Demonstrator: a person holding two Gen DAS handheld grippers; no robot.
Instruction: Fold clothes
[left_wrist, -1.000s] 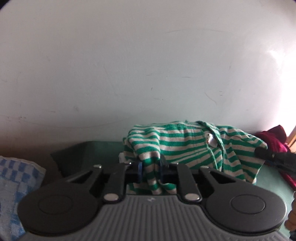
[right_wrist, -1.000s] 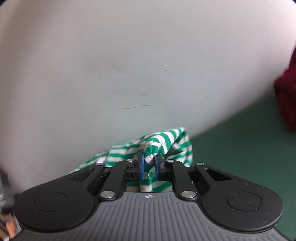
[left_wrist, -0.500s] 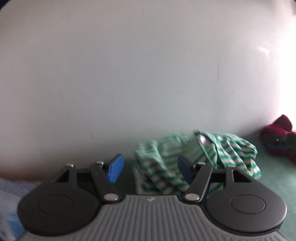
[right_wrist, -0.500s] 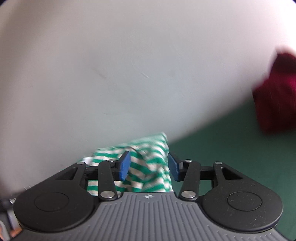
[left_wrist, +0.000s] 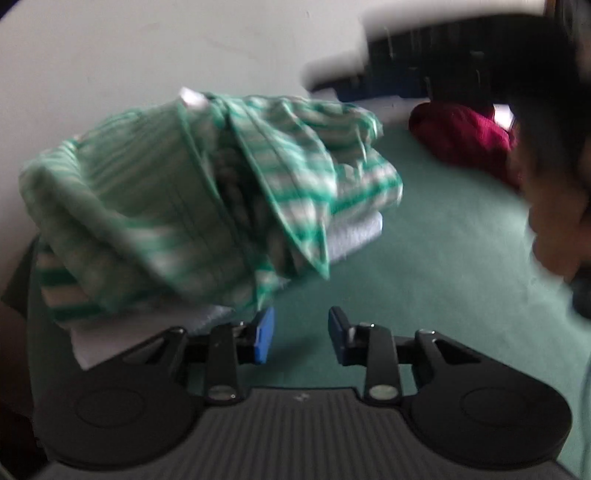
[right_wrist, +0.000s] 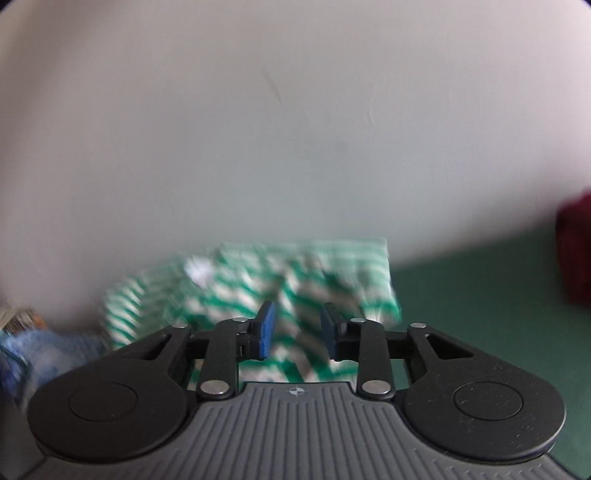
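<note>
The striped shirt (left_wrist: 177, 192) is seen lying in a loose, bunched bundle on top of something white (left_wrist: 354, 236), which sits on the green surface (left_wrist: 443, 266) right against the wall (right_wrist: 295, 129). Whether that counts as folded can't really be told (both views are pretty blurred), though layers and a collar-like flap are visible on top. The left gripper (left_wrist: 300, 334) is held partly open with nothing between its blue pads, just beside the bundle's near edge. The right gripper (right_wrist: 297, 328) is likewise partly open and empty, with the shirt seen behind it. A dark red garment (left_wrist: 465, 140) is seen further off to the right, well apart from the stripes. The shirt is judged to be light, thin knit stuff, so it'll be floppy and slide out of shape easily; it's best pinched at a hem or a folded edge, both sides at once, so the layers aren't dragged apart.
</note>
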